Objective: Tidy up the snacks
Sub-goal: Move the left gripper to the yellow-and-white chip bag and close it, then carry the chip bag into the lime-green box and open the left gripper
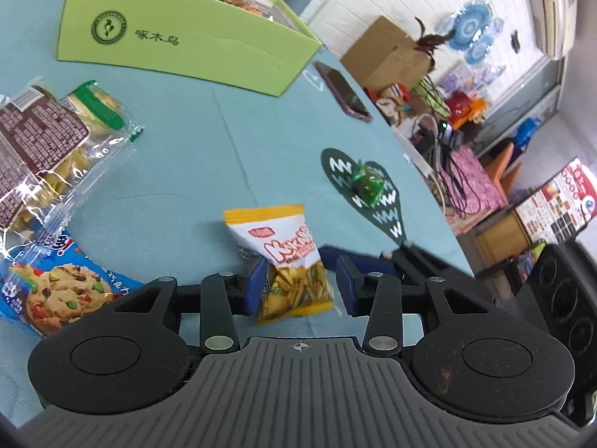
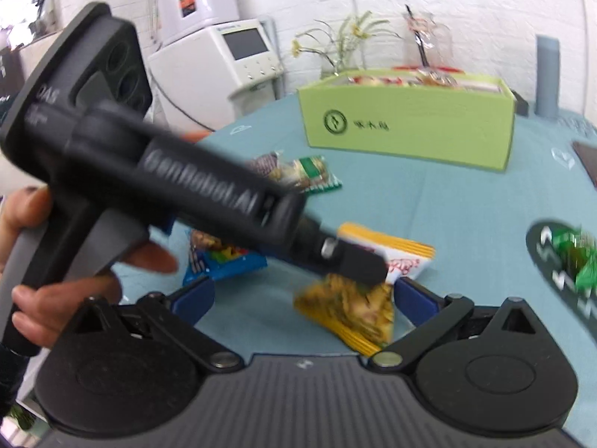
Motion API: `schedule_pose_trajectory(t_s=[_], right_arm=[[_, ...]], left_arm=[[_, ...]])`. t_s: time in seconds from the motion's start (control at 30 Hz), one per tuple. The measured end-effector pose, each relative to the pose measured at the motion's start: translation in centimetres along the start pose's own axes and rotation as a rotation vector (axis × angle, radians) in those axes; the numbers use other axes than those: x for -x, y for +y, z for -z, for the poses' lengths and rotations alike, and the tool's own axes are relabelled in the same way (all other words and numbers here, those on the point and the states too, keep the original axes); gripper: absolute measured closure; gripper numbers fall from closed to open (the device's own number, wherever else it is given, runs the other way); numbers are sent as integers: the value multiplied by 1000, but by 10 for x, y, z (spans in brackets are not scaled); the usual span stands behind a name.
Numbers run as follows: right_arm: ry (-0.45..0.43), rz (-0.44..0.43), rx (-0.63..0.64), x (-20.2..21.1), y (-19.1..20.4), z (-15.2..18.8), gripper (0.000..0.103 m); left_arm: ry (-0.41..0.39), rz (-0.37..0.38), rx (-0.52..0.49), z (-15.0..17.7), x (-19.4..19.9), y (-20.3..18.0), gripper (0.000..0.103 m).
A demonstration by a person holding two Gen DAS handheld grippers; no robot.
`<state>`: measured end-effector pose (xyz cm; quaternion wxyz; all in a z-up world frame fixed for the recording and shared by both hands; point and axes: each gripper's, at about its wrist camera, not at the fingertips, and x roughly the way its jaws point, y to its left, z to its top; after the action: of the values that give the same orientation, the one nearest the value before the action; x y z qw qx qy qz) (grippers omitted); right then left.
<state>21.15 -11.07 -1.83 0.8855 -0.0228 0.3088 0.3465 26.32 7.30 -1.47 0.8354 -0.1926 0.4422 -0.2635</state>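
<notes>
A yellow and white snack packet (image 1: 287, 261) lies on the teal tablecloth between the blue pads of my left gripper (image 1: 298, 285), whose jaws stand open around it. The same packet (image 2: 358, 298) shows in the right wrist view, with the left gripper's black body (image 2: 168, 171) reaching over it. My right gripper (image 2: 304, 300) is open, and the packet lies between its pads near the right one. The green box (image 1: 179, 37) holding several snacks stands at the back; it also shows in the right wrist view (image 2: 406, 123).
A cookie packet (image 1: 56, 287), a clear packet with a brown label (image 1: 41, 149) and a green-striped packet (image 1: 100, 108) lie at the left. A green candy (image 1: 367, 184) sits on a dark heart-shaped mat (image 1: 388, 220). A phone (image 1: 343, 89) lies near the table's right edge.
</notes>
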Motion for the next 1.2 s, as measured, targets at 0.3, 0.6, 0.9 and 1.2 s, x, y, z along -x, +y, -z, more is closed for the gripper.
schedule_pose_trajectory(t_s=[0.3,0.6,0.9,1.2], right_arm=[[0,102,-72,8,-8,16,1],[-4,134,-114,-4,-6,15,2],[-19,158,-92,-1,-9,1,48],[-169,184,84,-34,-44,-118,44]], left_arm=[[-52,-116,31,-5,-7,2,64],[-6,-104,2,-7,-31,-9,73],[-46,-92,-26,-9,-28,-15,86],[-252,-90,-47,-132,-4,-19,85]])
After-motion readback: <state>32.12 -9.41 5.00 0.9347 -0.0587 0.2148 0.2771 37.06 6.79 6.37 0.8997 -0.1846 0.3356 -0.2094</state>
